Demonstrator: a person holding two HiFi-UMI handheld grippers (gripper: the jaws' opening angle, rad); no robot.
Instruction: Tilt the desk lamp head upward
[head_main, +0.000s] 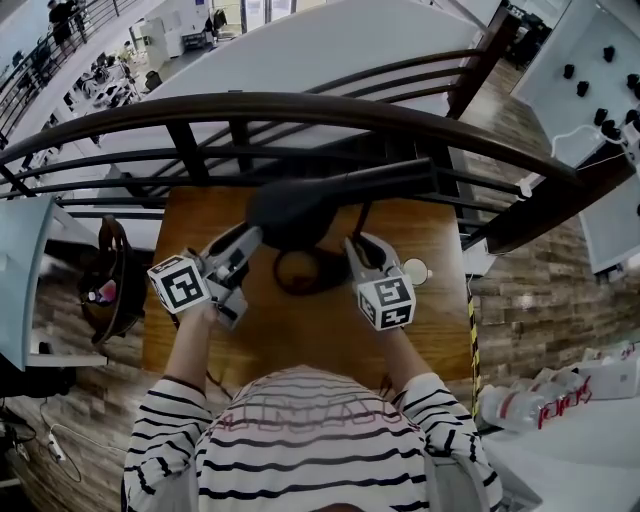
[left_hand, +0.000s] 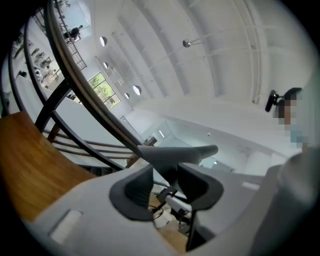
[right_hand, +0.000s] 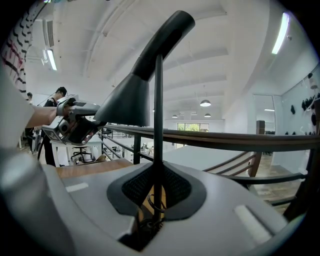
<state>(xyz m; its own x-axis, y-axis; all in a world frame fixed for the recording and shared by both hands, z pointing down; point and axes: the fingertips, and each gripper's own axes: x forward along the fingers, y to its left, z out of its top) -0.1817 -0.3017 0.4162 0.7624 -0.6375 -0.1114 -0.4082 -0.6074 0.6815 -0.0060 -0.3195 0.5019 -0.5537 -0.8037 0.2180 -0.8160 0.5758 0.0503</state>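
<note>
A black desk lamp stands on the wooden table (head_main: 300, 335), its round base (head_main: 310, 272) near the middle. The cone-shaped lamp head (head_main: 290, 210) hangs over the table's far half. My left gripper (head_main: 250, 237) is shut on the head's rim, which shows as a dark wedge (left_hand: 172, 152) between the pads. The right gripper view shows that gripper (right_hand: 75, 122) at the head's (right_hand: 127, 100) lower left edge. My right gripper (head_main: 355, 245) is shut on the thin upright stem (right_hand: 158, 125), low down between its pads (right_hand: 135, 187).
A dark curved railing (head_main: 300, 105) runs just behind the table. A brown bag (head_main: 105, 285) sits left of the table. A small white round object (head_main: 415, 270) lies by the right gripper. Plastic bottles (head_main: 530, 400) lie at lower right.
</note>
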